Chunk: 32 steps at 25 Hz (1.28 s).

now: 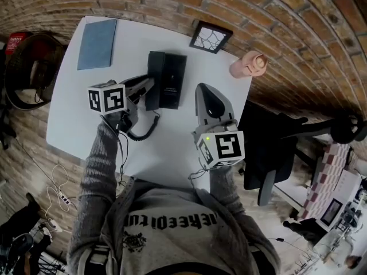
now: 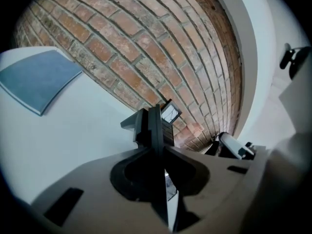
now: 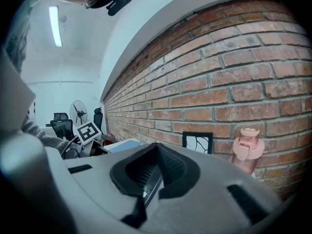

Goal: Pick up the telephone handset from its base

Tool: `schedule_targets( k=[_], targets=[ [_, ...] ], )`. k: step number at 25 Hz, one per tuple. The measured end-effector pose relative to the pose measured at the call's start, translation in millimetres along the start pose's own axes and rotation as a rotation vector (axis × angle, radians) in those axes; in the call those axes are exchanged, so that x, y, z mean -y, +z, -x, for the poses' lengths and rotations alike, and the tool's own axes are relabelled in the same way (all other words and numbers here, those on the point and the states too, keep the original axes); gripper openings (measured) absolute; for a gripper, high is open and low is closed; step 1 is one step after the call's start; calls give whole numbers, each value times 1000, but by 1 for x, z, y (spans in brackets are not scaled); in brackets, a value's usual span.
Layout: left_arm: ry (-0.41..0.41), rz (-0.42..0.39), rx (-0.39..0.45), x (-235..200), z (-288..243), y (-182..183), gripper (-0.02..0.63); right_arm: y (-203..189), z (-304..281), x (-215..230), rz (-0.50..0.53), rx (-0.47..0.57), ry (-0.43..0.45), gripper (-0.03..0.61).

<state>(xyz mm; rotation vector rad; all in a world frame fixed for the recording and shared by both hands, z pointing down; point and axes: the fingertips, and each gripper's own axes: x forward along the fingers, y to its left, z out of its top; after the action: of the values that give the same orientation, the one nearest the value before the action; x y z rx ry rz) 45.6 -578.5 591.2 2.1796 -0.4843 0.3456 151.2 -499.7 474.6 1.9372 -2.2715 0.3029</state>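
A blue notebook [image 1: 97, 43] lies flat at the far left corner of the white worktop [image 1: 74, 125]. To its right, the left tool [image 1: 150, 86] reaches in from the near left side. Its jaws are drawn in narrow and clamped on the black telephone handset [image 1: 151, 85]. In the left gripper view the handset [image 2: 155, 123] stands edge-on between the two pads, which press on it from both sides. The handset runs along the left side of the black telephone base [image 1: 171, 79], which sits near the middle of the far half of the worktop. I cannot tell whether the handset is off the base. A coiled cord [image 1: 144, 133] loops on the worktop just nearer than the base. A small picture frame [image 1: 210, 36] leans at the far edge against the brick wall [image 1: 241, 10]. The right tool [image 1: 207, 91] hangs over the worktop toward the right edge, jaws closed together on nothing. A pink ear model [image 1: 250, 65] stands at the far right corner.
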Motion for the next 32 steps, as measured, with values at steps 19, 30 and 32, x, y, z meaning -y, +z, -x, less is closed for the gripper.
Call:
schedule_targets(
  k=[19,30,32],
  targets=[
    [88,-154,192,46,87,21,69,37,25,-31,58,77,8,3],
    [176,-285,346,90,152,36,69,65,43,-59,102,133,37,3],
    [189,-295,373,96,165,36,69,68,49,-63,109,141,36,3]
  ],
)
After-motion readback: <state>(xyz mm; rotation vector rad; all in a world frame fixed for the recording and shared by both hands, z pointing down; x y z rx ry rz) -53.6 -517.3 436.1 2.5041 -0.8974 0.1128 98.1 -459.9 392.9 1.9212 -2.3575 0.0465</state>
